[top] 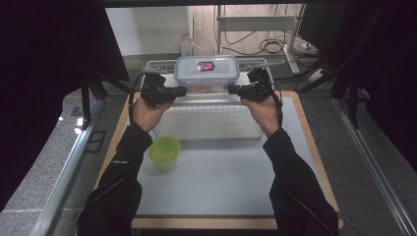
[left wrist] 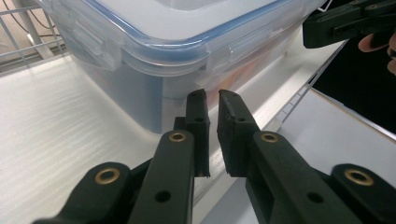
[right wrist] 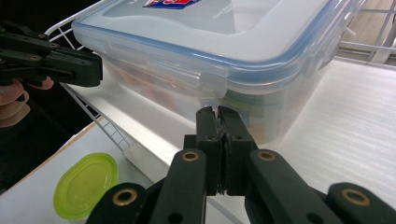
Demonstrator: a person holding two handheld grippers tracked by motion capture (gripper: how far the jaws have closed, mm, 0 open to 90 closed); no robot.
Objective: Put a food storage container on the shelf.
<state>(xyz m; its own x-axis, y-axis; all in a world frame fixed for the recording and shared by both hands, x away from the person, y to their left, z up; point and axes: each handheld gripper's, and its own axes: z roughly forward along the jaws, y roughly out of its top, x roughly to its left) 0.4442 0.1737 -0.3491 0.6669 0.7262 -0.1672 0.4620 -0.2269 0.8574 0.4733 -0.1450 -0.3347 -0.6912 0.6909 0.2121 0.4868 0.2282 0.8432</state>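
A clear plastic box (top: 206, 73) with a blue-rimmed clip lid and a red label stands on a white wire rack (top: 211, 110) at the table's far side. Orange contents show through its wall. My left gripper (top: 185, 90) points at the box's left front corner, my right gripper (top: 229, 89) at its right front corner. In the left gripper view my left gripper (left wrist: 212, 95) is shut but for a thin slit, with nothing in it, just short of the box (left wrist: 163, 42). In the right gripper view my right gripper (right wrist: 216, 111) is fully shut and empty, close below a lid clip of the box (right wrist: 210, 42).
A small tub with a lime-green lid (top: 163, 150) sits on the grey table (top: 221, 182), left of centre, below the rack; the same green-lidded tub (right wrist: 86, 184) appears in the right gripper view. Dark curtains flank both sides. Shelving and cables stand behind the rack.
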